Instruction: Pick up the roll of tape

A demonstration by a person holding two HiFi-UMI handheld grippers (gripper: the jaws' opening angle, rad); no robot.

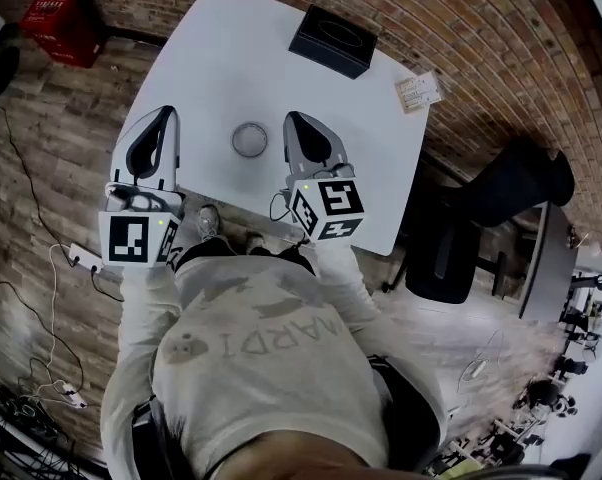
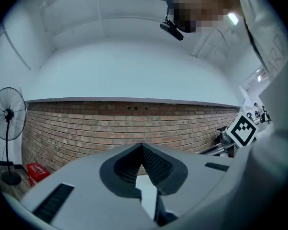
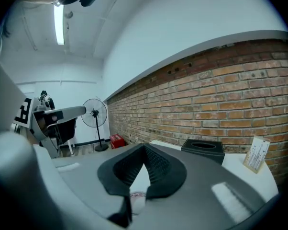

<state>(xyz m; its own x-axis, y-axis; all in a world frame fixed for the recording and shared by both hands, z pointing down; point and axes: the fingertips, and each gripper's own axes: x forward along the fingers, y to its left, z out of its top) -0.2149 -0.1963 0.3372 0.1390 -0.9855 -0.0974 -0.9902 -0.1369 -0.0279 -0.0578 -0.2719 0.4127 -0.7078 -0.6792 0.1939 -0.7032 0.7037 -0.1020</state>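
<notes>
The roll of tape, a small clear ring, lies flat on the white table near its front edge. My two grippers flank it, both held a little apart from it. The left gripper is to its left and the right gripper just to its right, both pointing at the far side of the table. In the left gripper view the left gripper has its jaws meeting at the tip, nothing between them. The right gripper is shut too, and a bit of the roll of tape shows below its jaws.
A black tissue box stands at the table's far edge, with a small card stand at the right corner. On the floor are a red crate, a standing fan, cables at the left and a black chair to the right.
</notes>
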